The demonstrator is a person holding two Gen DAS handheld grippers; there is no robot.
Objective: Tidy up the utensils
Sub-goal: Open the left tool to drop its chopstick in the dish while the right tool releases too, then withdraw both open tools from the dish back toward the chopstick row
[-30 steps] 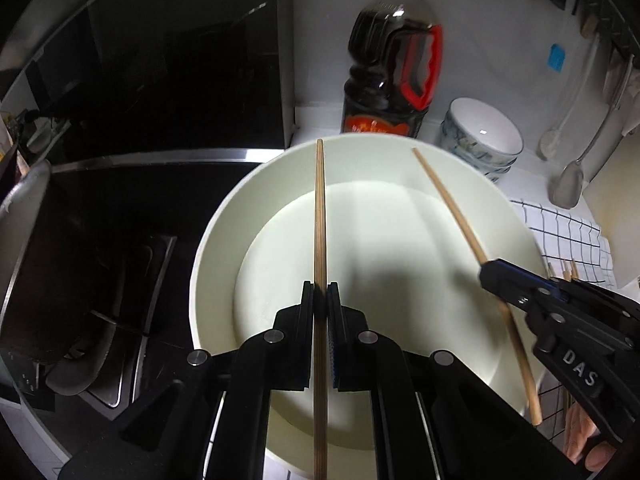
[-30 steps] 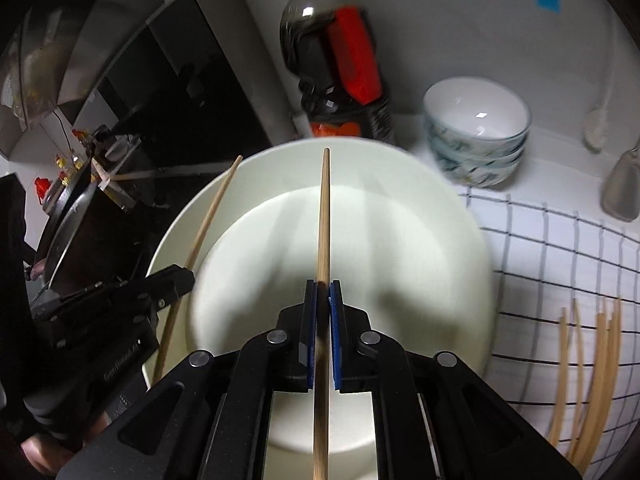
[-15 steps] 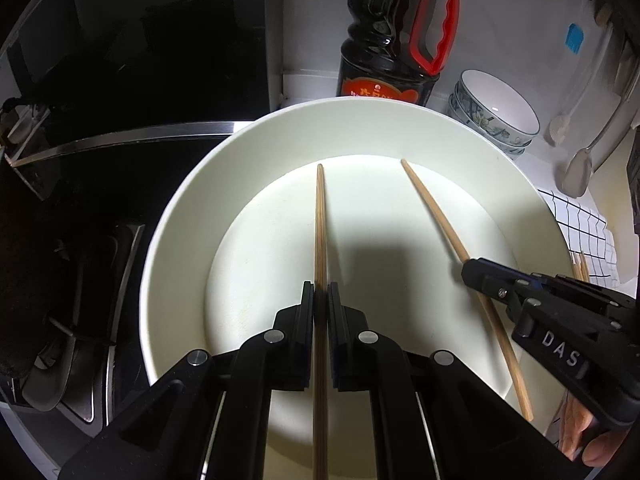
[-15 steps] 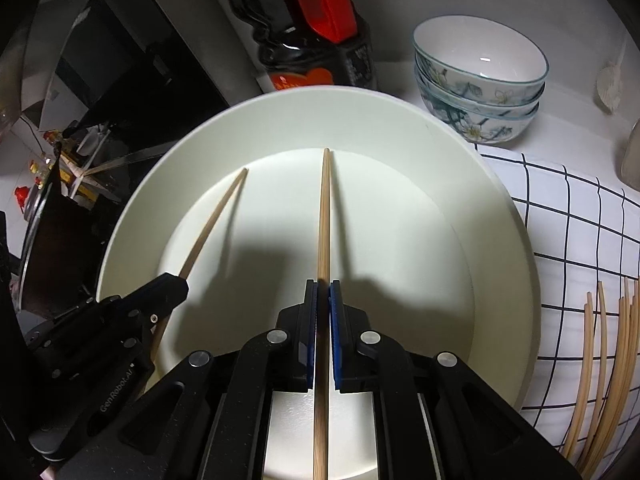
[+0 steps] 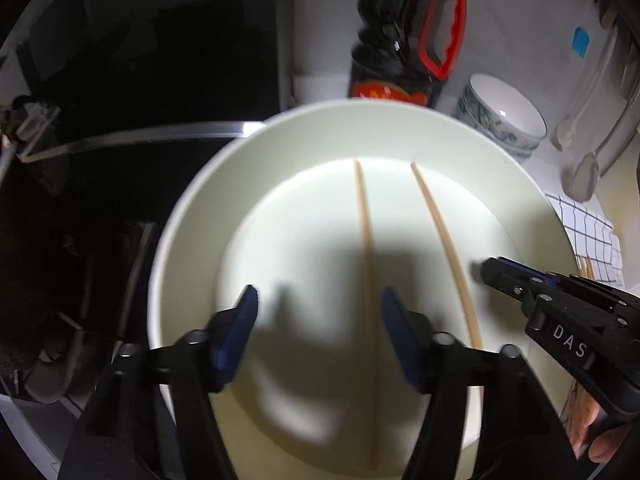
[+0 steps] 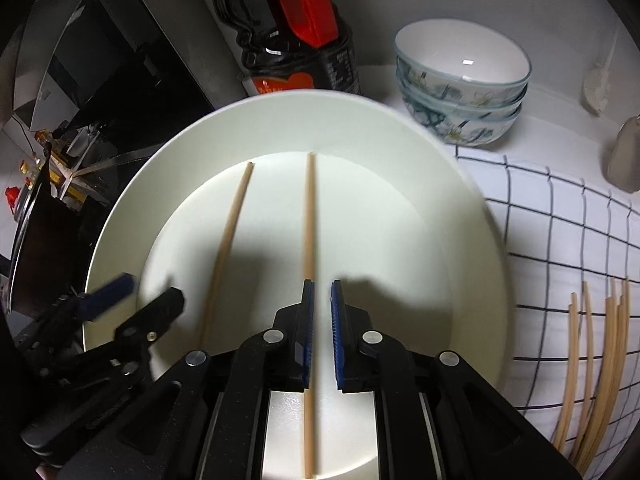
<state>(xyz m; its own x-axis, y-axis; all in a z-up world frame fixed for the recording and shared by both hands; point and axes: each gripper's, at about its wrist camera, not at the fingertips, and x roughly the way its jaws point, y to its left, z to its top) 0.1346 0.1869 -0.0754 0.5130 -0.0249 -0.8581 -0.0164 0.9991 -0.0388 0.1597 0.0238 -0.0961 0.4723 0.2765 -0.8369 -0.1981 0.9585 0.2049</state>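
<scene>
Two chopsticks (image 5: 366, 240) lie side by side on a white plate (image 5: 208, 200). Left gripper (image 5: 318, 312) jaws have just spread wide; right gripper (image 6: 321, 312) jaws are parting, releasing theirs. Placing looks done; next, fetch more chopsticks (image 6: 600, 360) from the checked cloth.

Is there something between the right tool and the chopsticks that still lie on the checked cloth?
Nothing visible blocks it. The loose chopsticks lie uncovered on the checked cloth, to the right of the right tool and beside the white plate.
</scene>
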